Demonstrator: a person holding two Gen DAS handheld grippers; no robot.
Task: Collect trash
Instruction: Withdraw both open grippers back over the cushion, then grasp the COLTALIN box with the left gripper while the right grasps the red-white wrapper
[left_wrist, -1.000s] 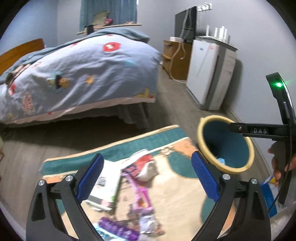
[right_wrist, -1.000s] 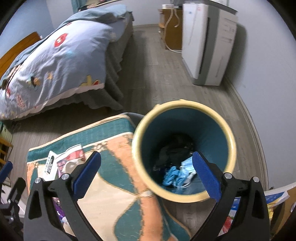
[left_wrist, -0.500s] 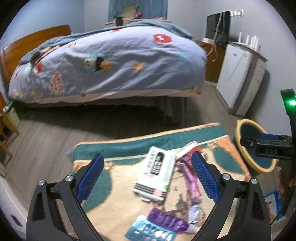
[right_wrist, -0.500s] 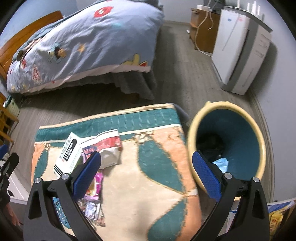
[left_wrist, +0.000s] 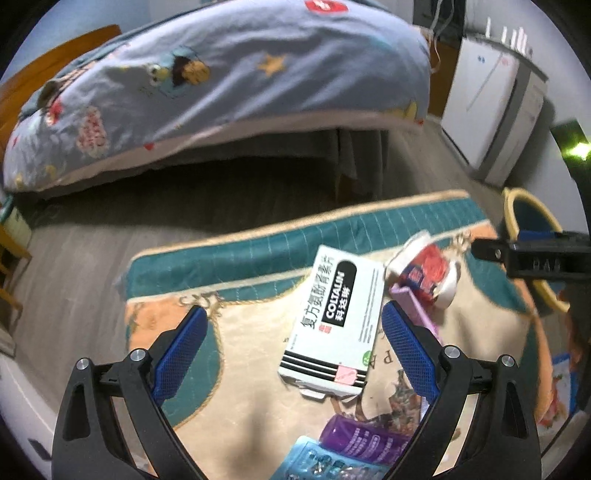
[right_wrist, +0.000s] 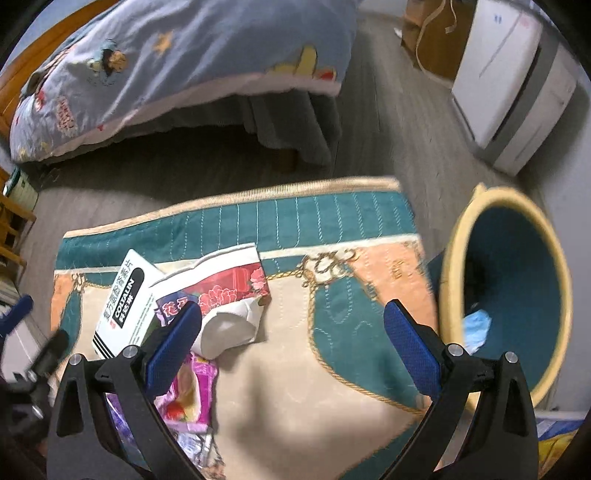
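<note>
In the left wrist view the left gripper (left_wrist: 291, 354) is seen spread wide and empty at the bottom of the frame, and a white box (left_wrist: 334, 321) marked COLTALIN lies flat on the rug (left_wrist: 243, 369) between its blue pads, nearer the right-hand one — a purple tube (left_wrist: 360, 441) and a blister pack (left_wrist: 325, 461) lie below it at the frame's lower edge. In the right wrist view the right gripper (right_wrist: 293, 347) is likewise spread and empty, with a torn red-and-white pack (right_wrist: 225, 291), the box (right_wrist: 123, 299) and a pink wrapper (right_wrist: 190, 391) clustered around its left pad at lower left. The bin (right_wrist: 513, 288) — yellow rim, teal inside, a blue scrap within — is seen at the right edge, just beyond the right pad.
</note>
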